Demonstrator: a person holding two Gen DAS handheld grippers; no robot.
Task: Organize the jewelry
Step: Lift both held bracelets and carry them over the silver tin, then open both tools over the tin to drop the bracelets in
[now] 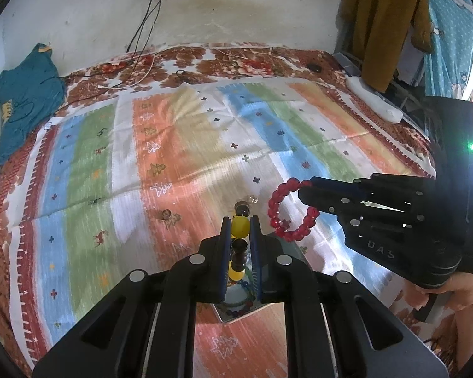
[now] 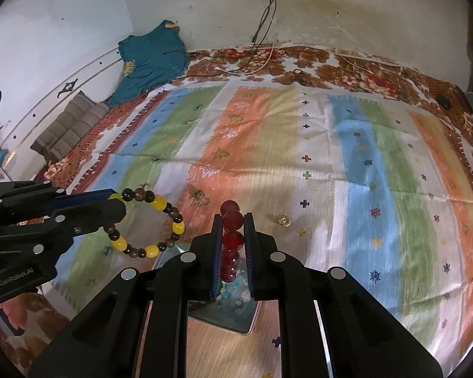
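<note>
My left gripper (image 1: 240, 225) is shut on a yellow-and-brown bead bracelet (image 1: 239, 226) and holds it above the bed; the same bracelet hangs as a ring in the right wrist view (image 2: 148, 223). My right gripper (image 2: 233, 220) is shut on a red bead bracelet (image 2: 232, 230), which shows as a ring in the left wrist view (image 1: 288, 211). Below both grippers lies a shallow tray (image 2: 236, 308) holding another beaded bracelet (image 1: 239, 310). A small clear ring-like piece (image 2: 283, 220) lies on the cloth.
A striped, patterned cloth (image 1: 173, 157) covers the bed. A teal shirt (image 1: 25, 97) lies at the far left, cables (image 1: 142, 63) run from a wall socket, a white object (image 1: 375, 100) lies at the right edge, and hanging clothes (image 1: 394, 22) are at right.
</note>
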